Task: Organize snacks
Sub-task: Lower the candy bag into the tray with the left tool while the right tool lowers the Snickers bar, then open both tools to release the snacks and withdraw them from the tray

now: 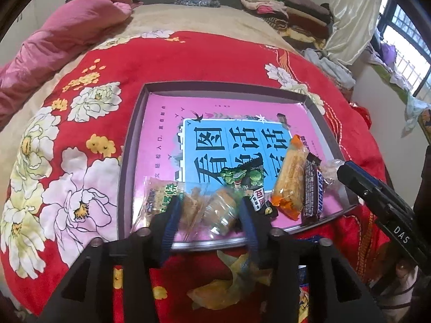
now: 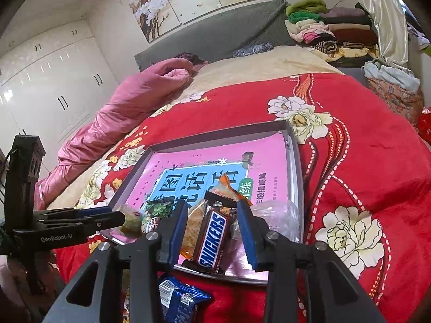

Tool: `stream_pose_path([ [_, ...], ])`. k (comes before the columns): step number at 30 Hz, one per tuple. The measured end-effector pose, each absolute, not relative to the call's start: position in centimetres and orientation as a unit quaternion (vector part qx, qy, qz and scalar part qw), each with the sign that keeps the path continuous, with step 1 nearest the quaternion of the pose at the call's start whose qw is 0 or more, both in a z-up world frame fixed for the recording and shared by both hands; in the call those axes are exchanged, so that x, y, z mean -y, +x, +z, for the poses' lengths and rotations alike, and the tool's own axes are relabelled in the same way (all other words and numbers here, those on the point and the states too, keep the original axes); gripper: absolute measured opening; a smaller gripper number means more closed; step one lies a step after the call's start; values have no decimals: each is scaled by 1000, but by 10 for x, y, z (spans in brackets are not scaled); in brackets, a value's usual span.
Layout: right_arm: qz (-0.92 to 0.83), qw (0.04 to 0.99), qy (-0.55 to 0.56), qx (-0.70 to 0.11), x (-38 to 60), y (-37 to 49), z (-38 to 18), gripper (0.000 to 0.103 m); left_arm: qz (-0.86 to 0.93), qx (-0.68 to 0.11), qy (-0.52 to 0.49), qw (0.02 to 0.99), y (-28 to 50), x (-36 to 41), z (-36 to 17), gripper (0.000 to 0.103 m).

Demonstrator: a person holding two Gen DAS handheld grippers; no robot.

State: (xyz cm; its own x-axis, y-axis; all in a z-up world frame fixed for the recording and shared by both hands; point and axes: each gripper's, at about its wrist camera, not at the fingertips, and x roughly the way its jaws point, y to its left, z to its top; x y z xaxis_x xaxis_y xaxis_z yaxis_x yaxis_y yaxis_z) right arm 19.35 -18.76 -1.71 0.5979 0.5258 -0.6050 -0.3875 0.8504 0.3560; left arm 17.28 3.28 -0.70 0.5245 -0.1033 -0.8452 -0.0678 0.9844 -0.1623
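A grey shallow box (image 1: 129, 145) with a pink and blue book cover inside lies on the red flowered bedspread. Along its near edge lie a green-labelled clear packet (image 1: 159, 193), a clear cookie packet (image 1: 215, 210), a black and green packet (image 1: 242, 177), an orange wafer packet (image 1: 291, 177) and a Snickers bar (image 1: 313, 188). My left gripper (image 1: 208, 210) is open, its fingers either side of the cookie packet. My right gripper (image 2: 212, 226) is open, its fingers either side of the Snickers bar (image 2: 212, 239), just above it. A clear wrapper (image 2: 277, 218) lies to its right.
A yellow crumpled wrapper (image 1: 229, 285) and a blue packet (image 2: 177, 298) lie on the bedspread in front of the box. A pink quilt (image 2: 121, 113) lies at the left of the bed. Folded clothes (image 2: 323, 27) are stacked at the head. White wardrobes (image 2: 48, 86) stand at left.
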Motion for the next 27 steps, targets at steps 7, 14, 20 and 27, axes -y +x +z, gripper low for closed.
stream_pose_path([
  [7, 264, 890, 92, -360, 186, 190, -13, 43, -15, -471, -105, 876, 166, -40, 8, 58],
  [14, 274, 891, 94, -351, 186, 187, -7, 46, -15, -453, -120, 883, 153, -51, 22, 69],
  [20, 282, 890, 91, -346, 184, 182, -3, 50, -17, -445, -125, 887, 145, -57, 30, 70],
  [27, 297, 888, 89, -339, 183, 174, 3, 54, -21, -442, -121, 889, 135, -59, 34, 71],
])
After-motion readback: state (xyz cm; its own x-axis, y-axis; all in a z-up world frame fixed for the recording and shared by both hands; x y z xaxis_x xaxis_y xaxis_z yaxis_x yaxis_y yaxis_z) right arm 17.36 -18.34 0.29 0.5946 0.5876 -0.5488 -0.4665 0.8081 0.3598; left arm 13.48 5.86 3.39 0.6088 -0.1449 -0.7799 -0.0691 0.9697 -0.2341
